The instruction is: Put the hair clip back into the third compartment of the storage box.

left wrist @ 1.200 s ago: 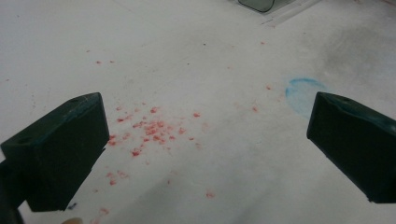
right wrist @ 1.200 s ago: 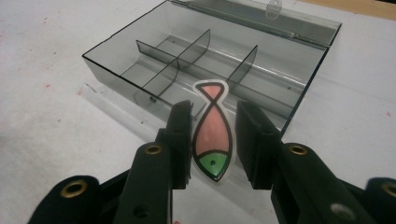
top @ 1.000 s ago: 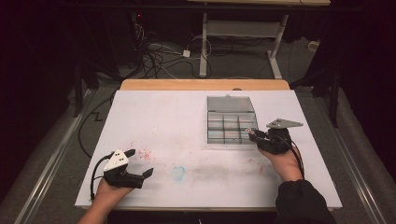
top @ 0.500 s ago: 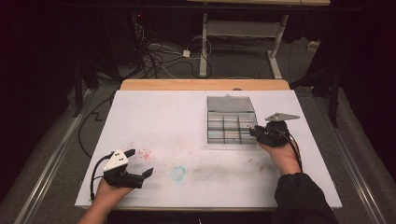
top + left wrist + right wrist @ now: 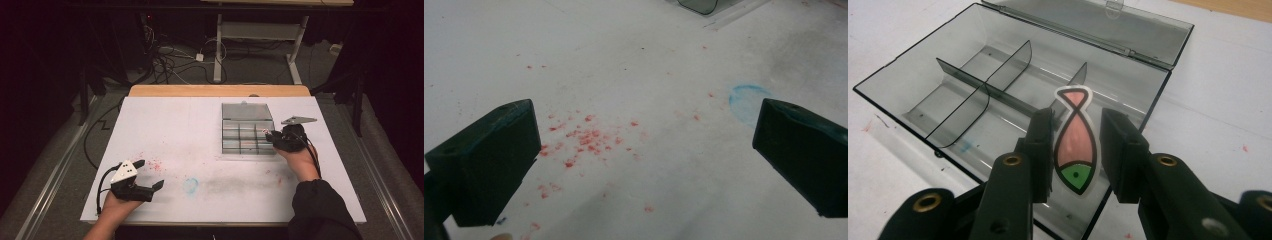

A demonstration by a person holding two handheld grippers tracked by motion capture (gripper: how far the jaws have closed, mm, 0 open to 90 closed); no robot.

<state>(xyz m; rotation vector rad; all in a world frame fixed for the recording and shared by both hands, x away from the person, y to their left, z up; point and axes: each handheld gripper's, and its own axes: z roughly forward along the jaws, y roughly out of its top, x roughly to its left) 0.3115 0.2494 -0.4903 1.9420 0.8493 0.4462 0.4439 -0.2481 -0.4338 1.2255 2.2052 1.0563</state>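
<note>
Resting at the near left of the white tabletop (image 5: 200, 135), well apart from the smoke-grey clear plastic compartment box (image 5: 247, 137), the left gripper (image 5: 149, 175) is sitting with its jaws spread wide and nothing between them; in the left gripper view the two dark pads (image 5: 489, 160) are framing only red flecks (image 5: 584, 140) and a faint blue ring stain (image 5: 749, 97) on the table. That hand is best kept idle where it is, since it is not crowding the box.

Moving rightward, the box is lying open, its hinged lid (image 5: 1108, 25) folded flat on the far side, and its thin dividers (image 5: 983, 82) are standing upright between the compartments.

At the box's right near corner the right gripper (image 5: 1075, 145) is pinching a small flat fish-shaped sticker piece, pink-bodied with a green head and a dark outline (image 5: 1075, 145), by its two long sides, with the jaws narrowed onto it and the tail pointing towards the lid. The piece is hanging above the compartment at that corner rather than lying in it.

Doing this step well probably means carrying the fish a little further in from the box's wall, lowering it until it is nearly touching the floor of a single compartment, keeping clear of the dividers, and only then easing the jaws apart so the light piece is dropping flat instead of sticking to a pad or catching on the rim.
</note>
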